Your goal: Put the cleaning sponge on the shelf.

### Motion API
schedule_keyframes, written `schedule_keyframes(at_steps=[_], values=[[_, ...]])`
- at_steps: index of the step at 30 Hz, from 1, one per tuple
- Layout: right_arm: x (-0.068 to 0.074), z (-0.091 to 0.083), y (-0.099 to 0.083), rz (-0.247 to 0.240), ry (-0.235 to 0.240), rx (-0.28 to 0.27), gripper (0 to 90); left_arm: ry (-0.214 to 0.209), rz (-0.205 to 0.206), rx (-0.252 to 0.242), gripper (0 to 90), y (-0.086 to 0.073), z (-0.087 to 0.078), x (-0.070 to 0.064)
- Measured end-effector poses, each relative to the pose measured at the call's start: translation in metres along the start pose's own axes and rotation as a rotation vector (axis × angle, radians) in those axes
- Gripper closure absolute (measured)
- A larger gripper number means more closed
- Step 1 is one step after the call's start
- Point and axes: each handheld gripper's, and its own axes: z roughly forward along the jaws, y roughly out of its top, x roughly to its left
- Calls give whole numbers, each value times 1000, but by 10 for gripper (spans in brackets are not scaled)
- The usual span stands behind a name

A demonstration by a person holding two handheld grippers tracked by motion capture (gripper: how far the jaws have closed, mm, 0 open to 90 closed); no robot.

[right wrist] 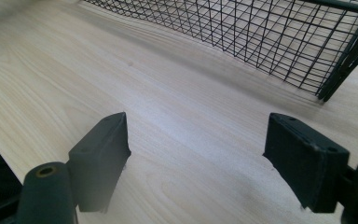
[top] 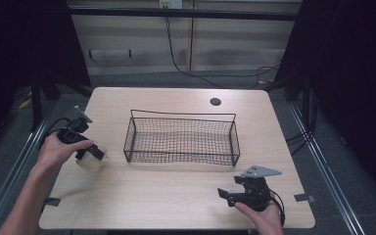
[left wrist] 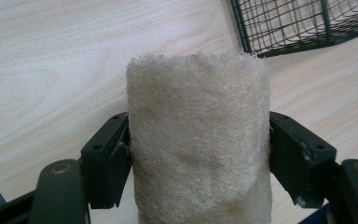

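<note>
The left gripper [top: 89, 152] is clamped on a cream fibrous roll [left wrist: 198, 140], its jaws pressing both sides; the roll is held over the table's [top: 176, 200] left part, just left of the black wire basket [top: 181, 140], which stands mid-table with only bare mesh inside. The right gripper [right wrist: 198, 158] sits near the front edge, jaws wide apart with bare wood between them; the basket's corner lies beyond.

1 fuzzy roll [left wrist: 198, 140], 1 wire basket [top: 181, 140]
</note>
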Motion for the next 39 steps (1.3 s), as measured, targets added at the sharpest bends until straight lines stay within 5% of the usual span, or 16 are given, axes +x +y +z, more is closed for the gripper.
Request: schedule_keyframes(at_steps=[15,16,23,25,28,34,39], values=[[1,1,0,-1,2,3,214,-81,38,-35,279,-10,-14,-3],[1,0,0,-5,9,-3,214,-76,81,-40,280,-8,-18,-6],[2,0,1,-8,11,-3,209,-76,66,-70,279,-7,-22,-16],[2,0,1,-8,12,-4,205,-74,100,-50,279,-7,-25,-16],[1,0,1,-5,16,-5,196,-43,72,-76,280,-7,-27,-21],[2,-1,1,-8,19,-10,183,-33,127,-74,280,-7,-40,-33],[2,-1,1,-8,16,-8,183,-38,135,-86,280,-5,-50,-41]])
